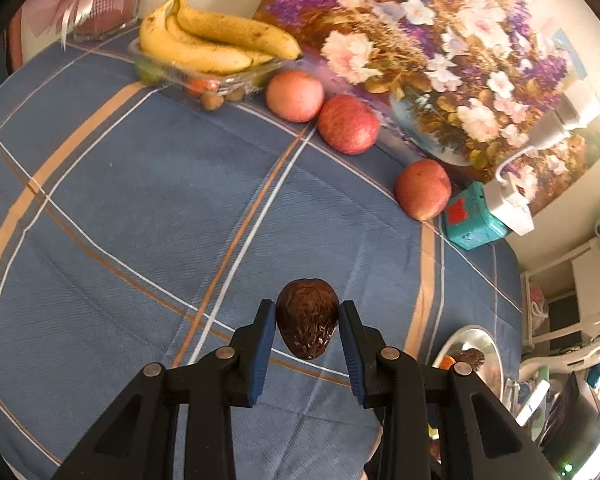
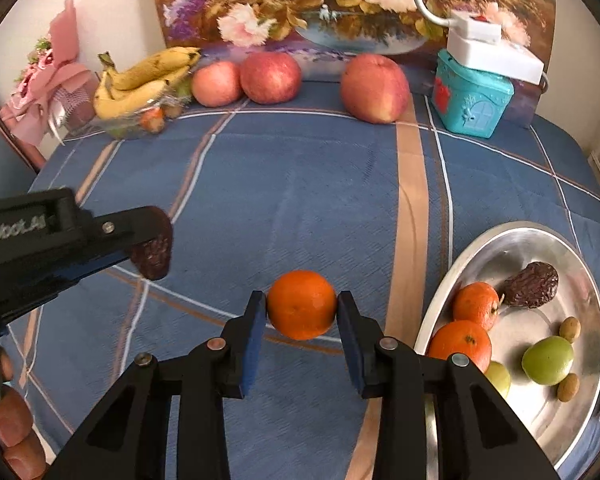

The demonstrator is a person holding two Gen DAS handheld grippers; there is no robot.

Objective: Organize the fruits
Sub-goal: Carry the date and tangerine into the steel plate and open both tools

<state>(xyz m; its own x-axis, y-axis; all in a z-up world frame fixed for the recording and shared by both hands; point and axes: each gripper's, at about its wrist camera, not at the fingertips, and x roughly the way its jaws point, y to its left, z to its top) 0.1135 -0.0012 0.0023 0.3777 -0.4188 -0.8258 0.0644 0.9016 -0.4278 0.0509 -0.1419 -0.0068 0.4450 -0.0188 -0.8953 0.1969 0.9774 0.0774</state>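
A dark brown, wrinkled, egg-shaped fruit sat clamped between the blue pads of the left gripper, raised above the blue plaid tablecloth. The right gripper gripped a round orange tangerine, its jaws clenched on the peel. Three red apples lined the flowered painting beside a turquoise house-shaped box. A clear tray carried yellow bananas. The silver metal bowl held two tangerines, another brown fruit, green fruits and small nuts.
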